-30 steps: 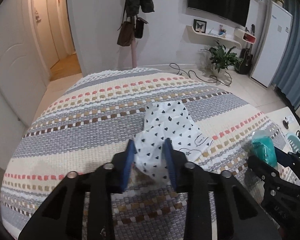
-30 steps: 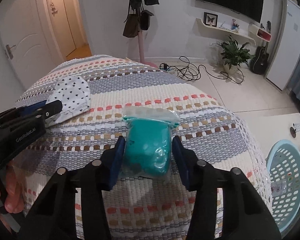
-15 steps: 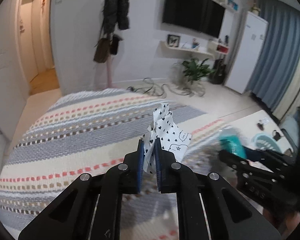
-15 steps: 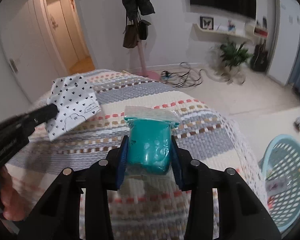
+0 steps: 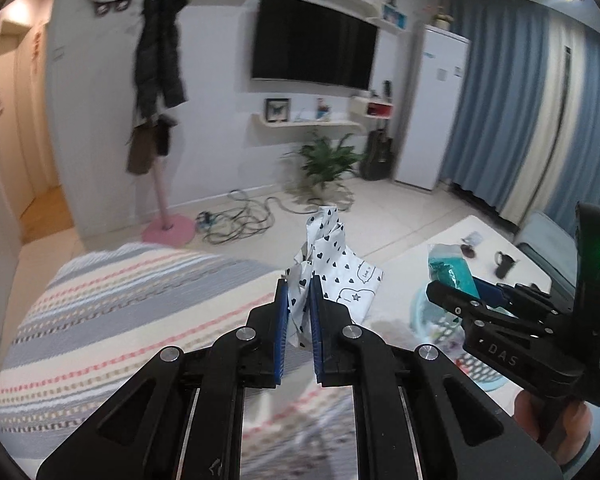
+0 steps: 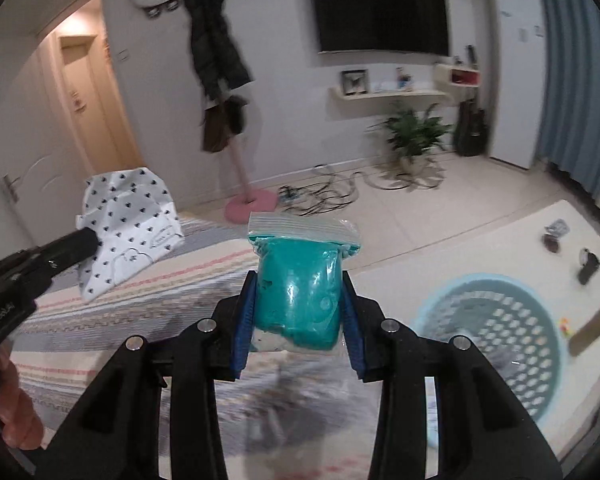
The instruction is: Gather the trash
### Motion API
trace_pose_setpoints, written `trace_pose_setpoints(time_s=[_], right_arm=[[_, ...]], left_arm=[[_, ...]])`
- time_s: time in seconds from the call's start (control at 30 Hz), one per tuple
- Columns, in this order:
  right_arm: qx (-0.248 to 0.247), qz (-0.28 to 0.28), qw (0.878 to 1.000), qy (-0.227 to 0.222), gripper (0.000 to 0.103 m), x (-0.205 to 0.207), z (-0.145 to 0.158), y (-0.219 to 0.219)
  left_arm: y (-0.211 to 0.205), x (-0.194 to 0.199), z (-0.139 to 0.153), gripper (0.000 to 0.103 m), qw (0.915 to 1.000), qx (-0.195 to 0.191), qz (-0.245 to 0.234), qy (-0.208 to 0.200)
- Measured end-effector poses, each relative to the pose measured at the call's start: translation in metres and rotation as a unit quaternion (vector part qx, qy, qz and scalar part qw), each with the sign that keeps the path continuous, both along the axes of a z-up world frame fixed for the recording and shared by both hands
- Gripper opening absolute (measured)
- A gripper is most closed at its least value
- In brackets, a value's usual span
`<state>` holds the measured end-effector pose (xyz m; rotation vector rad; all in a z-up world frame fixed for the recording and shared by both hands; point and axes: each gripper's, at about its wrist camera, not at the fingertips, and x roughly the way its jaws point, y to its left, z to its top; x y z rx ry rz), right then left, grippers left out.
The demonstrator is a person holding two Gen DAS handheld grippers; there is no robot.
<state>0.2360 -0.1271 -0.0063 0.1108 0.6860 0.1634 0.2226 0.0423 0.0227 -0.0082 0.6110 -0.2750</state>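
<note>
Pinching a crumpled white paper wrapper with black hearts (image 5: 332, 264), the left gripper (image 5: 299, 300) tilts downward above the striped woven bedspread (image 5: 112, 304). At its three o'clock, the right gripper (image 6: 298, 308) clamps a clear zip bag of teal dough (image 6: 300, 292). Both have risen off the bedspread since a second ago, and the pale blue perforated plastic basket (image 6: 496, 320) now sits at the right gripper's four o'clock.
</note>
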Motion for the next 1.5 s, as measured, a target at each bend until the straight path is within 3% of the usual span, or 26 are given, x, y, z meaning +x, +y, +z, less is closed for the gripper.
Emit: trace_pose_setpoints(time_s=[0.27,0.6,0.8,0.9,1.0,1.03,1.1,1.27,1.37,1.43,1.5], right_arm=[[0.012,-0.068,0.998,0.01,0.036,-0.021,-0.014,-0.095],[0.017,-0.12,0.991,0.061,0.036,-0.028,-0.066,-0.167],[0.02,-0.135,0.986,0.098,0.037,-0.025,-0.096,-0.187],[0.035,-0.134,0.984,0.113,0.038,-0.023,-0.106,-0.195],[0.04,-0.14,0.981,0.126,0.043,-0.022,-0.115,-0.198],[0.04,-0.142,0.981,0.127,0.043,-0.023,-0.116,-0.199],[0.045,-0.143,0.98,0.129,0.043,-0.025,-0.118,-0.201],[0.049,-0.146,0.98,0.128,0.044,-0.031,-0.11,-0.201],[0.048,-0.141,0.981,0.123,0.045,-0.036,-0.098,-0.193],[0.044,-0.137,0.983,0.116,0.054,-0.041,-0.089,-0.186],[0.036,-0.131,0.986,0.101,0.055,-0.047,-0.076,-0.176]], left_arm=[[-0.094,-0.001,-0.008,0.009,0.9973,0.032,-0.066,0.007],[-0.18,0.008,-0.057,0.009,0.988,0.056,-0.13,0.062],[-0.206,0.015,-0.078,0.01,0.9827,0.065,-0.151,0.085],[-0.211,0.016,-0.084,0.016,0.9817,0.072,-0.15,0.093],[-0.208,0.018,-0.088,0.018,0.9818,0.074,-0.146,0.097],[-0.208,0.019,-0.088,0.02,0.982,0.072,-0.143,0.1],[-0.203,0.019,-0.089,0.035,0.9831,0.064,-0.138,0.102],[-0.193,0.011,-0.08,0.047,0.9851,0.052,-0.133,0.096],[-0.183,-0.001,-0.065,0.065,0.9883,0.043,-0.124,0.076],[-0.173,-0.013,-0.054,0.078,0.9915,0.038,-0.112,0.054],[-0.16,-0.031,-0.042,0.082,0.994,0.032,-0.1,0.029]])
